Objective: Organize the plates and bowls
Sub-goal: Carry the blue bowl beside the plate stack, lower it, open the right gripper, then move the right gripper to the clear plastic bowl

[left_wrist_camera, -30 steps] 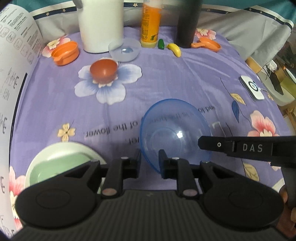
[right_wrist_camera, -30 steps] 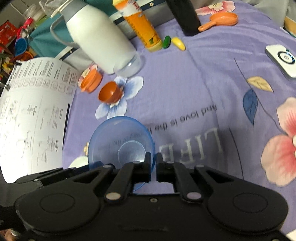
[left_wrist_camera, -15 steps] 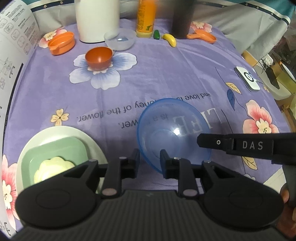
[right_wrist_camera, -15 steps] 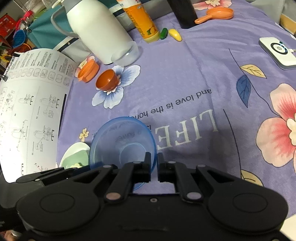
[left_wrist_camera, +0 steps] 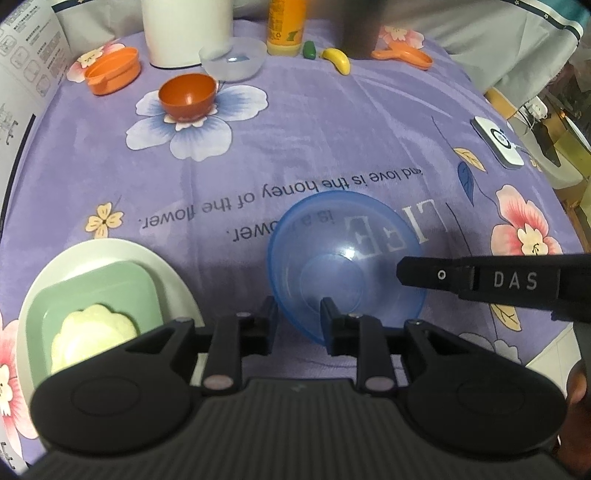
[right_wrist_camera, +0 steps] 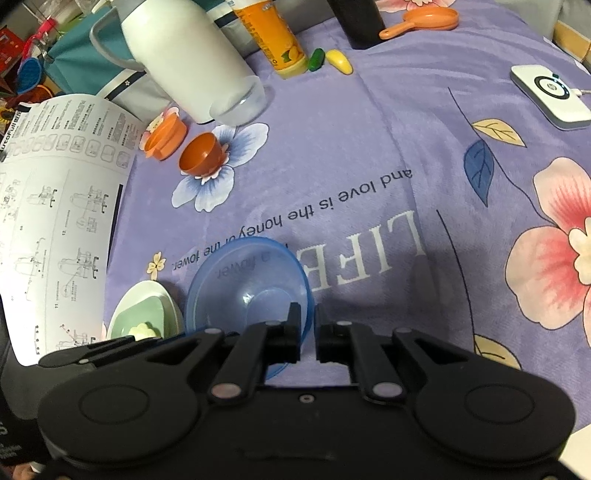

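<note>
A clear blue bowl (left_wrist_camera: 347, 236) (right_wrist_camera: 240, 280) hangs tilted just above the purple flowered cloth. My right gripper (right_wrist_camera: 306, 321) is shut on its right rim; its fingers (left_wrist_camera: 424, 275) reach in from the right in the left wrist view. My left gripper (left_wrist_camera: 298, 314) straddles the near rim with a small gap, and its pads do not press on the rim. To the left sits a white plate (left_wrist_camera: 173, 273) bearing a green square plate (left_wrist_camera: 110, 280) and a pale flower-shaped dish (left_wrist_camera: 92, 328). Farther back stand an orange bowl (left_wrist_camera: 187, 94) and a clear bowl (left_wrist_camera: 232, 59).
Along the back are an orange cup (left_wrist_camera: 112, 70), a white jug (left_wrist_camera: 186, 29), an orange bottle (left_wrist_camera: 286, 26), a toy banana (left_wrist_camera: 338, 61) and an orange scoop (left_wrist_camera: 404, 57). A white charger pad (left_wrist_camera: 500, 140) lies near the right edge. A printed sheet (right_wrist_camera: 55, 206) borders the left.
My left jaws have spread slightly around the bowl's rim. The right gripper keeps its hold on the bowl. Both views have drawn back a little, so more of the plate stack shows.
</note>
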`<action>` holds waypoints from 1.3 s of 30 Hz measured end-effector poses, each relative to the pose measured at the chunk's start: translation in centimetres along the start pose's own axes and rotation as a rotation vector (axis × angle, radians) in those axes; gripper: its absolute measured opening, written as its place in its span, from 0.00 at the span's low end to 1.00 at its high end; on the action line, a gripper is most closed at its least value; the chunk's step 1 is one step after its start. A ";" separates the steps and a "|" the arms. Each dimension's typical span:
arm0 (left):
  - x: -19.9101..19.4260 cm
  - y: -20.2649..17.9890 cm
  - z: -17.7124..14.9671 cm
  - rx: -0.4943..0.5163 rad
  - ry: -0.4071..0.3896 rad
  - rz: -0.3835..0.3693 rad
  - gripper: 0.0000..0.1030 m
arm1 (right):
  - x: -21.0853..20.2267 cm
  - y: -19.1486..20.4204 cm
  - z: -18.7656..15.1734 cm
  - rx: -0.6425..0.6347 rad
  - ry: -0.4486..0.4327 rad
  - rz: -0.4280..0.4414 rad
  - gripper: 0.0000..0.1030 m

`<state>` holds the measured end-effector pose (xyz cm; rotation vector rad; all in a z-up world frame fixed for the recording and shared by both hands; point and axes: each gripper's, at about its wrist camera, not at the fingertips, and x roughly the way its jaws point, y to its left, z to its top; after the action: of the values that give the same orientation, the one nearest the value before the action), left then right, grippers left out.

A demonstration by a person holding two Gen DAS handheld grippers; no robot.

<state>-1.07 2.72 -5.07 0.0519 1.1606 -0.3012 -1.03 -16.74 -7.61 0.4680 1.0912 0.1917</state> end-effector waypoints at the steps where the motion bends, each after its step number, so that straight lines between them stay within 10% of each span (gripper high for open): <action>1: 0.1 0.0 0.0 0.001 0.001 0.000 0.23 | 0.0 -0.1 0.0 0.001 0.001 -0.001 0.09; 7: 0.1 -0.2 0.0 0.021 -0.015 0.004 0.35 | 0.1 0.0 0.1 -0.003 0.002 -0.007 0.16; 10: -0.7 -0.5 0.0 0.043 -0.058 0.034 0.69 | -0.1 0.1 0.0 -0.015 -0.013 -0.023 0.38; 12: -1.4 -0.6 0.0 0.055 -0.100 0.063 0.95 | -0.3 0.1 0.2 -0.010 -0.020 -0.028 0.74; 14: -2.2 -0.5 0.1 0.051 -0.140 0.078 1.00 | -0.5 -0.2 0.4 0.004 -0.034 -0.025 0.94; 39: -4.9 1.4 0.0 -0.040 -0.215 0.050 1.00 | -1.9 -0.3 1.0 0.018 -0.096 -0.055 1.00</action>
<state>-2.43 5.09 -0.81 0.0131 0.9503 -0.2329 -0.97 -17.98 -5.84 0.4586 1.0110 0.1095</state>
